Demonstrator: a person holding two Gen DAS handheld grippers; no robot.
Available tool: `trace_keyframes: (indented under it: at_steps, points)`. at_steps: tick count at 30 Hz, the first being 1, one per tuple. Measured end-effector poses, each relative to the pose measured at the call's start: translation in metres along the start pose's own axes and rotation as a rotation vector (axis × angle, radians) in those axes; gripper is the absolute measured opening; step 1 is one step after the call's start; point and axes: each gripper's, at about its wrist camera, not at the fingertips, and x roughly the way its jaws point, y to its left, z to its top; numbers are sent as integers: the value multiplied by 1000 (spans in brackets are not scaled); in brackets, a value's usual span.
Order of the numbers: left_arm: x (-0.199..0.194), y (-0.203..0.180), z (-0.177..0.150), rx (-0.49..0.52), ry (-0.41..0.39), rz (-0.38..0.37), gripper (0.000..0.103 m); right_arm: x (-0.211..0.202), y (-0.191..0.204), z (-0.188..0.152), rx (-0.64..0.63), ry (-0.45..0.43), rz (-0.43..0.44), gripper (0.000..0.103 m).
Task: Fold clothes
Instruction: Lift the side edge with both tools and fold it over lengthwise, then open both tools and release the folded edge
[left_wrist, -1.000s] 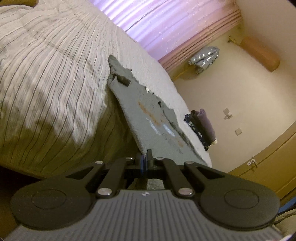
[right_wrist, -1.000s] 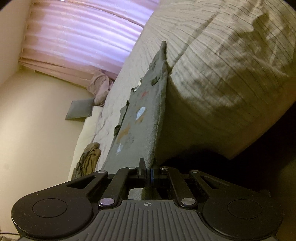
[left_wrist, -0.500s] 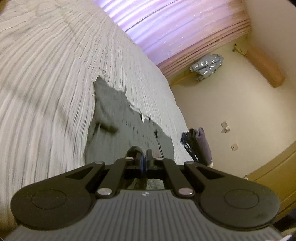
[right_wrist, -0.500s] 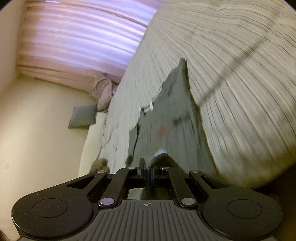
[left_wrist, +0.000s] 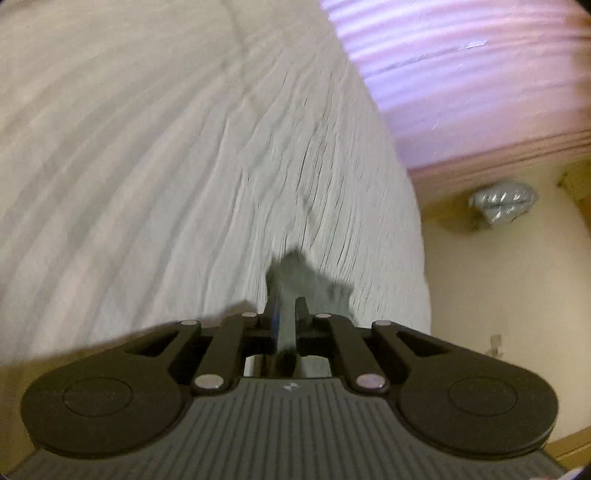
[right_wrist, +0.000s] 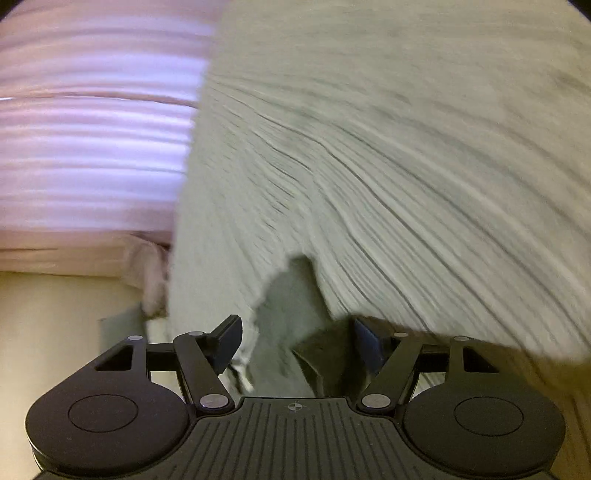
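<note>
The left gripper (left_wrist: 286, 314) has its fingers (left_wrist: 303, 308) drawn nearly together, clamped on a thin edge of the grey garment (left_wrist: 314, 284); a strip of the cloth runs down between them toward the gripper body. Just beyond the fingertips the garment spreads in a small dark, jagged patch lying on the striped bedspread (left_wrist: 147, 166), which fills the view ahead and to the left of the fingers. To the right of them hang pink curtains (left_wrist: 461, 74), and below those a silvery bundle (left_wrist: 502, 203) sits against a cream wall.

The right gripper (right_wrist: 297, 336) has its fingers (right_wrist: 229, 338) spread wide apart, gripping nothing. The grey garment (right_wrist: 291, 306) lies between and just ahead of them, rumpled on the bedspread (right_wrist: 406, 147); whether it touches either finger cannot be told through the blur. Left of the fingers are the curtains (right_wrist: 92, 129) and a pinkish bundle of cloth (right_wrist: 147, 266) beside the bed's edge.
</note>
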Motion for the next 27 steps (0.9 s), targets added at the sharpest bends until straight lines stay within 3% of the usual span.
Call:
trace_keyframes:
  at_steps: [1, 5, 7, 10, 15, 27]
  points:
    - [-7, -4, -2, 71, -4, -2, 8, 0, 0, 1, -34, -20, -3, 69]
    - [-28, -27, -28, 465, 19, 16, 11, -37, 25, -31, -495, -94, -108, 69]
    - [-29, -37, -47, 680, 51, 55, 11, -43, 29, -56, -730, -86, -216, 69]
    - [-19, -39, -66, 877, 78, 102, 11, -35, 23, -79, -891, -17, -306, 69]
    - [-5, -38, -68, 939, 78, 77, 11, -18, 18, -85, -1009, 16, -331, 62]
    - [21, -61, -57, 1070, 109, -67, 24, 20, 31, -63, -1073, 72, -179, 61]
